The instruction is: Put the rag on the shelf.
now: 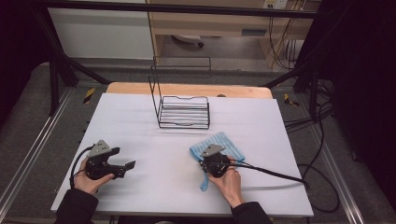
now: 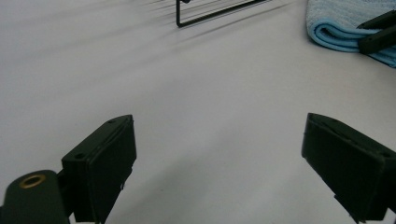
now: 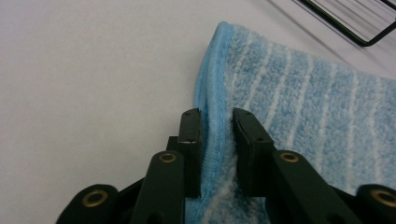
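A blue striped towel (image 1: pixel 225 142) lies folded on the white table cover (image 1: pixel 154 135), right of the middle. My right gripper (image 1: pixel 207 154) sits at its near-left edge. In the right gripper view that gripper (image 3: pixel 215 117) has its jaws nearly together, with the towel's (image 3: pixel 303 93) hemmed edge pinched between the pads. My left gripper (image 1: pixel 125 157) rests on the cover at the front left, open, with nothing between its jaws. The left gripper view shows that gripper (image 2: pixel 215 144) standing wide over bare cover, with the towel (image 2: pixel 334 25) at the upper right.
A black wire rack (image 1: pixel 184 112) with a tall hinged frame stands at the back middle of the cover; its corner shows in the right gripper view (image 3: pixel 355 23). A black cable (image 1: pixel 275 173) trails right from the right gripper. Metal frame legs flank the table.
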`<state>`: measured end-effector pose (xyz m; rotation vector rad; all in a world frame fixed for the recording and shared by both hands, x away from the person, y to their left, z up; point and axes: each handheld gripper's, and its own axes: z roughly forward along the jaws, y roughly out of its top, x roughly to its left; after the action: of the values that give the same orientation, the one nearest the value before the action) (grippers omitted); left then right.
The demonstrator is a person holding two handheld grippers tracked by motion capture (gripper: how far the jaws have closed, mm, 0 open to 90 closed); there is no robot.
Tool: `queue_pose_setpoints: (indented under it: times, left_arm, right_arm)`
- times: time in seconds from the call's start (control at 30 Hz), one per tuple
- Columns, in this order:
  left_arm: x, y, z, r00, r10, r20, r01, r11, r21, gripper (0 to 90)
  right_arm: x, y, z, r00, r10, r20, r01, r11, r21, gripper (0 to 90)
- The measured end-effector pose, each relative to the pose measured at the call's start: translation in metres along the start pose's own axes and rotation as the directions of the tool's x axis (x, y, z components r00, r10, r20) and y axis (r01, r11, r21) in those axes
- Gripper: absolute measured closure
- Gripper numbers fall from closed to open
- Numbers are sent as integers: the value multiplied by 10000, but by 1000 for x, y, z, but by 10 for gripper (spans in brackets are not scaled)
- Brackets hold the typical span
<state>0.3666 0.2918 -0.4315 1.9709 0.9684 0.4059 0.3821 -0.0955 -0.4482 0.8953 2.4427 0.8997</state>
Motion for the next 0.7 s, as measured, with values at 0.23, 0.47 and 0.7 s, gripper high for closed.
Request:
queue_pose_setpoints:
  times: [0.23, 0.47, 0.7]
  left_arm:
    - [1, 0, 0, 10000, -7, 8, 7, 10000, -13, 104]
    - [1, 0, 0, 10000, -15, -8, 15, 10000, -4, 106]
    - [1, 0, 0, 10000, -43, -36, 43, 10000, -3, 107]
  right_arm:
    - [-3, 2, -2, 9999, 98, -107, -97, 9999, 23, 820]
    - [0, 4, -13, 9947, 168, -1014, -218, 9986, -483, 826]
    - [20, 13, -16, 9721, -386, -2315, 171, 9954, -943, 824]
